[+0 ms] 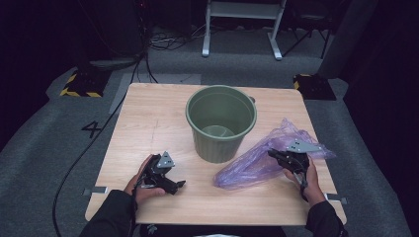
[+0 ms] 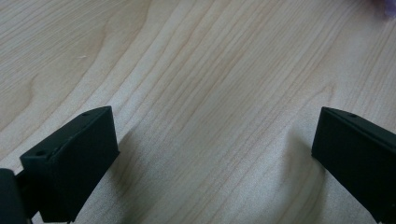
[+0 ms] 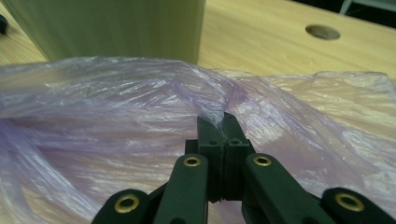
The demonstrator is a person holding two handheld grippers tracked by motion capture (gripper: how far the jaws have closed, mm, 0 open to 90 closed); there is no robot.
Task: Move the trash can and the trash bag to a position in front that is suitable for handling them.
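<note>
Fingers first: on my right gripper [image 3: 223, 122] the 2 black fingers [image 3: 206, 135] are pressed together on a fold of the purple bag [image 3: 116, 121], with the thin film pinched between their tips. On my left gripper [image 2: 210, 154] the 2 fingers [image 2: 70, 163] stand wide apart with bare wood between them and nothing held.

From the high view I see the wooden table [image 1: 148, 118], light-grained and square, standing on a grey floor [image 1: 44, 138]. Near its far middle stands 1 green bucket [image 1: 221, 123], upright and open at the top; I can see down to its bottom. The purple bag [image 1: 262, 155] lies crumpled on the table just to the right of the bucket, its left end low on the wood near the bucket's base and its right end bunched up around the right gripper [image 1: 284, 157]. My right hand [image 1: 307, 180] holds that gripper at the table's right front. My left hand [image 1: 143, 181] holds the left gripper [image 1: 170, 181] low over the table's left front, well apart from the bucket and the bag.

In the right gripper view the bucket's green wall [image 3: 107, 28] rises just beyond the bag, and 1 round hole [image 3: 322, 31] shows in the tabletop farther off.
</note>
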